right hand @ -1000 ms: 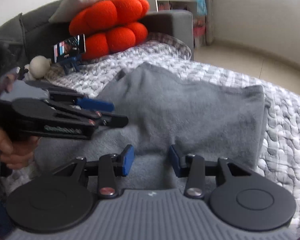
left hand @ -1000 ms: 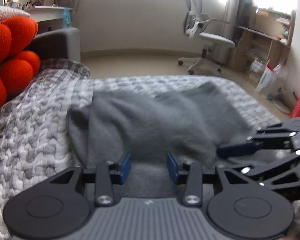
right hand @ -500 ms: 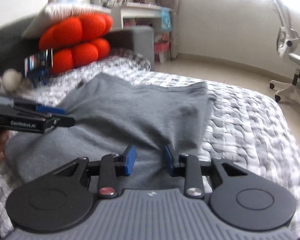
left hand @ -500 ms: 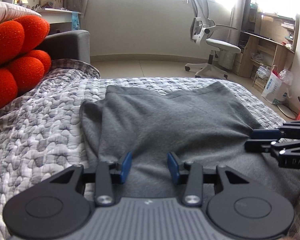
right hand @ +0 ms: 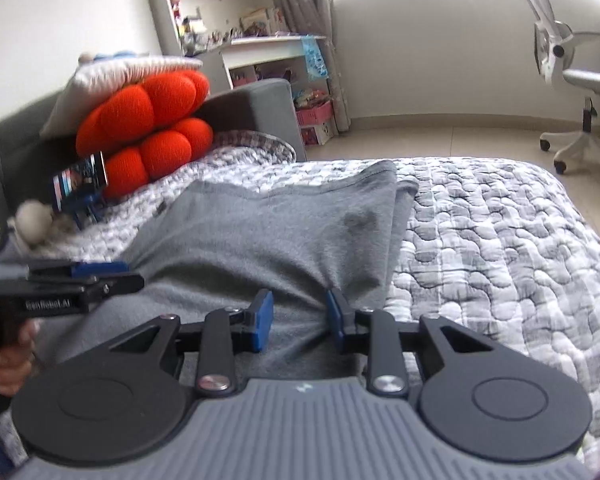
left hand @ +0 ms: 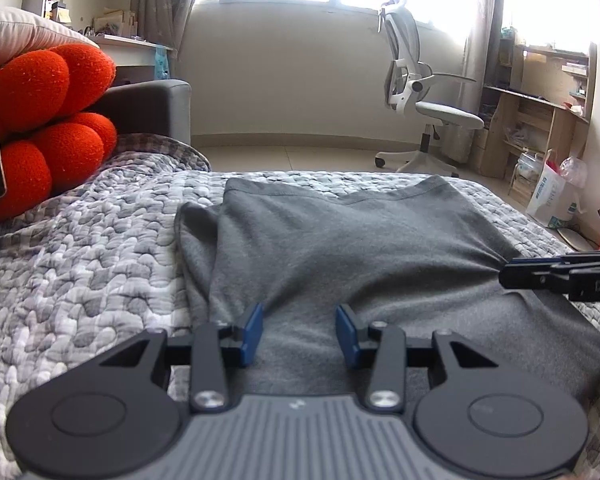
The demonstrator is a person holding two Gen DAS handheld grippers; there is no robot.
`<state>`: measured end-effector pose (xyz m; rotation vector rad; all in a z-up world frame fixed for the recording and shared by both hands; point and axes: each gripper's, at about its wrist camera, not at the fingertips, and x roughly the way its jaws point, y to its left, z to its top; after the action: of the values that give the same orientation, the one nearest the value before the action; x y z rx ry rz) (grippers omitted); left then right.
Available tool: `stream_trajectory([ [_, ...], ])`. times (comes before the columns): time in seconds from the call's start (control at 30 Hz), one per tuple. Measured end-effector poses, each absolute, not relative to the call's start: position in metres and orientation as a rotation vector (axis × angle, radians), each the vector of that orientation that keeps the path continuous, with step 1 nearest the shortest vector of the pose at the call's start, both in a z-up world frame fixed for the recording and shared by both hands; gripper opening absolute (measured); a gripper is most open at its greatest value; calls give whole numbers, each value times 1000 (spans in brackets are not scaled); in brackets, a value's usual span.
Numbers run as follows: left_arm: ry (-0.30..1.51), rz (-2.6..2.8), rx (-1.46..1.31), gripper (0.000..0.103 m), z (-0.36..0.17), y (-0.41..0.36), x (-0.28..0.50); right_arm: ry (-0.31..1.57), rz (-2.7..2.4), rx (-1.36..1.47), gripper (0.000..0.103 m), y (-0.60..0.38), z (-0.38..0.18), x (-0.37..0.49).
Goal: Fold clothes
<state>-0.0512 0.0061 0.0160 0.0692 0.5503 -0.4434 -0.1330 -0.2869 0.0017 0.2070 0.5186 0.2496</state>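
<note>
A grey garment lies folded over on the quilted bed, also seen in the right wrist view. My left gripper is open, its blue pads low over the garment's near left part. My right gripper is open over the garment's near right edge, cloth bunched between the pads. Each gripper shows in the other's view: the right one at the garment's right side, the left one at its left side.
The grey-and-white quilt covers the bed. Orange cushions and a propped phone stand at the left. An office chair and shelves stand beyond the bed on the floor.
The garment has settled flat after being swung over. Both grippers have drawn back toward the near edge and tilted up; the right gripper moved to the garment's right side.
</note>
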Motion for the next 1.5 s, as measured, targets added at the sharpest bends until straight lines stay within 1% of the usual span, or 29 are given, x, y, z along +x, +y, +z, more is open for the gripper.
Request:
stream_trajectory([
  [0.13,542,-447,49,43,16,10,-53,518,229,313,32,-305,-1,-134],
  [0.27,554,-467,-8,41,17,18,-50,525,226,309,32,-303,1,-133],
  [0.47,561,-478,-29,50,21,32,-62,522,222,307,32,-302,1,-133],
  [0.5,559,-481,-31,51,23,36,-65,523,223,301,33,-300,1,-133],
  [0.6,556,-473,-39,51,29,45,-67,525,223,281,35,-296,2,-132],
  [0.77,517,-489,-7,51,46,45,-55,507,197,248,36,-291,4,-135],
  [0.8,527,-484,-2,51,47,43,-48,502,182,246,41,-292,5,-135],
  [0.83,542,-479,-1,51,48,40,-39,496,162,249,41,-293,6,-135],
  [0.9,566,-473,-11,47,45,37,-21,489,125,257,41,-295,8,-134],
  [0.93,583,-473,-20,43,43,37,-13,489,111,265,41,-297,8,-132],
  [0.97,602,-472,-29,33,39,37,-5,489,97,273,41,-300,9,-131],
  [1.0,619,-478,-40,29,37,37,1,494,82,271,38,-301,10,-128],
  [1.03,635,-488,-53,27,34,37,7,501,81,259,34,-300,11,-123],
  [1.07,644,-495,-59,22,32,37,11,508,98,245,24,-299,12,-118],
  [1.1,650,-497,-60,12,30,36,13,520,118,233,18,-297,12,-113],
  [1.13,654,-497,-63,9,28,36,15,533,125,218,15,-294,13,-108],
  [1.17,657,-494,-76,5,27,37,15,543,126,199,9,-292,13,-103],
  [1.2,664,-489,-95,4,25,38,15,553,116,184,4,-290,13,-99],
  [1.27,671,-472,-124,2,25,41,13,574,83,184,3,-289,11,-93],
  [1.5,619,-403,-120,2,35,40,4,568,64,140,2,-284,7,-89],
])
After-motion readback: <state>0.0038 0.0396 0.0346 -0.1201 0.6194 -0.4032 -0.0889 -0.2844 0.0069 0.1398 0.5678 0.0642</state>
